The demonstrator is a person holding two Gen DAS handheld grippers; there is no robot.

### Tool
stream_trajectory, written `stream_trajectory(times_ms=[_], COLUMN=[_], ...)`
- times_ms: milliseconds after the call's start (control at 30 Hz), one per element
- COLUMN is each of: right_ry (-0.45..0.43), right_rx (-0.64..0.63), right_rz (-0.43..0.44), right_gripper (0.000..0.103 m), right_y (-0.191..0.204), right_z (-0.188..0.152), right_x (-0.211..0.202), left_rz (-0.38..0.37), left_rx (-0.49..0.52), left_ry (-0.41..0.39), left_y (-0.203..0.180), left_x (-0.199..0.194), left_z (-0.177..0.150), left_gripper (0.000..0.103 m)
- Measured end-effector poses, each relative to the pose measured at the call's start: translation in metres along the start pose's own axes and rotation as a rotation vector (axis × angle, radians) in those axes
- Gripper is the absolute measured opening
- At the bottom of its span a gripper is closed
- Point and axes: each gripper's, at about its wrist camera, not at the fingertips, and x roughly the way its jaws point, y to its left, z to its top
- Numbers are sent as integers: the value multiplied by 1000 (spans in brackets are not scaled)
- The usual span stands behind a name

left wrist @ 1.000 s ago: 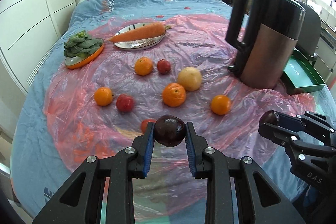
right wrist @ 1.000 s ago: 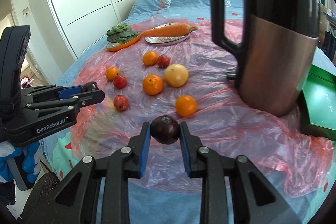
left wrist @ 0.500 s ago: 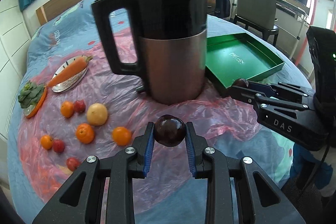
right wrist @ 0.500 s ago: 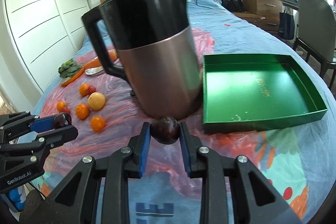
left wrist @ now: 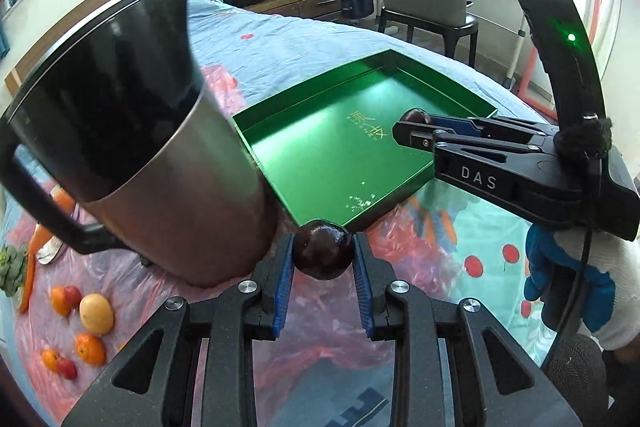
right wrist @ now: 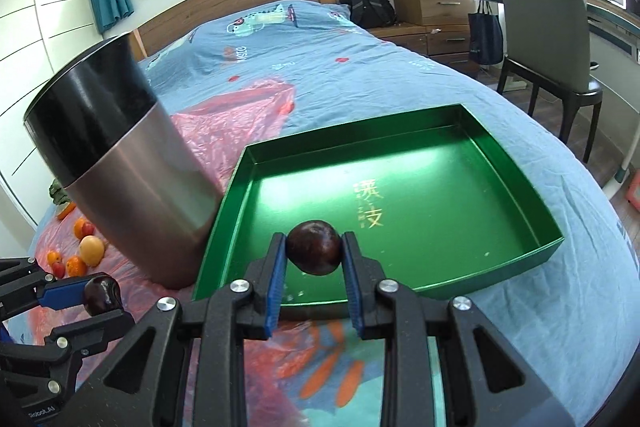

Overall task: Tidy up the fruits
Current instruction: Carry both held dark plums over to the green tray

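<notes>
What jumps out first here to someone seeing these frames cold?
Each gripper is shut on a dark plum: the right gripper holds its plum over the near part of the empty green tray, the left gripper carries its plum short of the tray's near corner. A big black-and-steel kettle looms left of the tray.

Kettle (right wrist: 120, 163) on bed (right wrist: 320, 67) — chair (right wrist: 548, 39) beyond.

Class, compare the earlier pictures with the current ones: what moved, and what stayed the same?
Both grippers swung away from the fruit spread toward the green tray; the right gripper now hangs over it. Unchanged: left gripper and right each stay clamped on a dark plum; the kettle has not moved.
</notes>
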Motion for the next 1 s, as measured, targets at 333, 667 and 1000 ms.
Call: stream_trajectory(times_ms=[333,667,1000], right_ry=[10,46,59], right_rx=[19,-35,-67], right_rz=[-125,-172,-202], right_gripper=[35,36,37], right_y=[-63,-75,-70], right_z=[13,7,4], right_x=[37,64,73], left_rz=[-20,-32,-56], left_rx=[49,-63,-105], left_ry=[29,115,129], left_y=[-28,-11,-6], left_x=[72,127,137], left_z=[57,57,47], left_gripper=[24,24,26])
